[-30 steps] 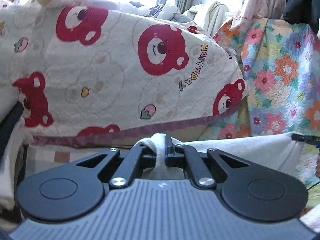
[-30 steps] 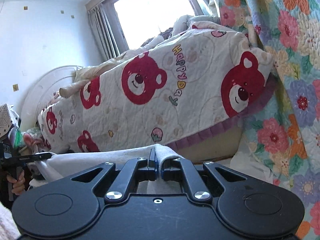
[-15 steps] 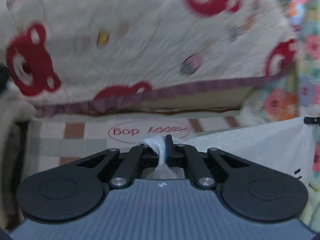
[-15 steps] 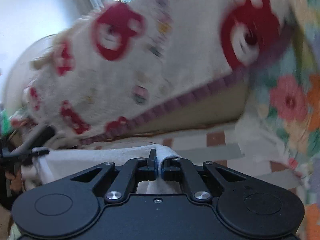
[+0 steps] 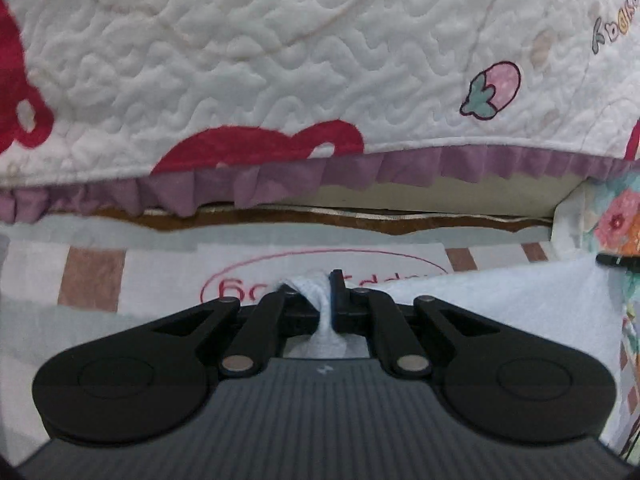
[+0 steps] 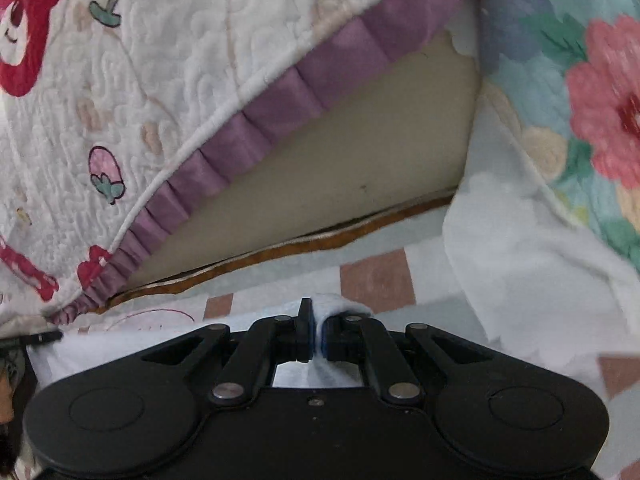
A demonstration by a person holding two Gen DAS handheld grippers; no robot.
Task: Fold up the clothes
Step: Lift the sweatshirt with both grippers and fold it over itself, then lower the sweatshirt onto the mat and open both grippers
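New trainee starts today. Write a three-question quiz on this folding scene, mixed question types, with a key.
1. True or false: the left tool is shut on the white garment.
2. Multiple choice: the ruffled trim along the bear quilt's lower edge is A) green B) purple C) black.
3. Fill in: in the right wrist view, the right tool pinches a bunched edge of the white ____.

Key: 1 true. 2 B. 3 garment.
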